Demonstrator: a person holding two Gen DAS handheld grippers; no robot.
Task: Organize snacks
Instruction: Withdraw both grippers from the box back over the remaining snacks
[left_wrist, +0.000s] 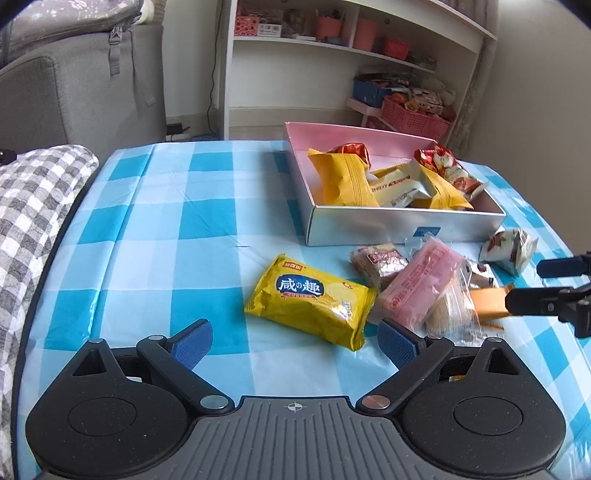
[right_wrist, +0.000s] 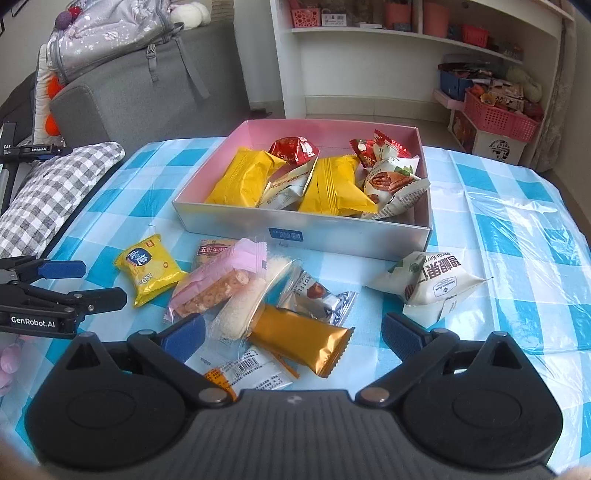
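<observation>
A silver box with a pink inside (left_wrist: 369, 225) (right_wrist: 332, 236) stands on the blue-checked table and holds several snack packets. In front of it lie loose snacks: a yellow packet (left_wrist: 314, 299) (right_wrist: 149, 269), a pink packet (left_wrist: 417, 288) (right_wrist: 218, 284), a gold packet (right_wrist: 299, 339) and a white pecan packet (right_wrist: 432, 284) (left_wrist: 511, 249). My left gripper (left_wrist: 295, 343) (right_wrist: 103, 281) is open just short of the yellow packet, holding nothing. My right gripper (right_wrist: 291, 334) (left_wrist: 532, 284) is open low over the pile, its fingers either side of the gold packet without touching it.
A grey checked cushion (left_wrist: 33, 206) (right_wrist: 55, 192) lies along the table's left edge. Behind are a grey sofa (left_wrist: 92, 92), a white shelf unit (right_wrist: 406, 55) and a pink basket (right_wrist: 498, 118) on the floor. The tablecloth (left_wrist: 177, 221) is bare on the left.
</observation>
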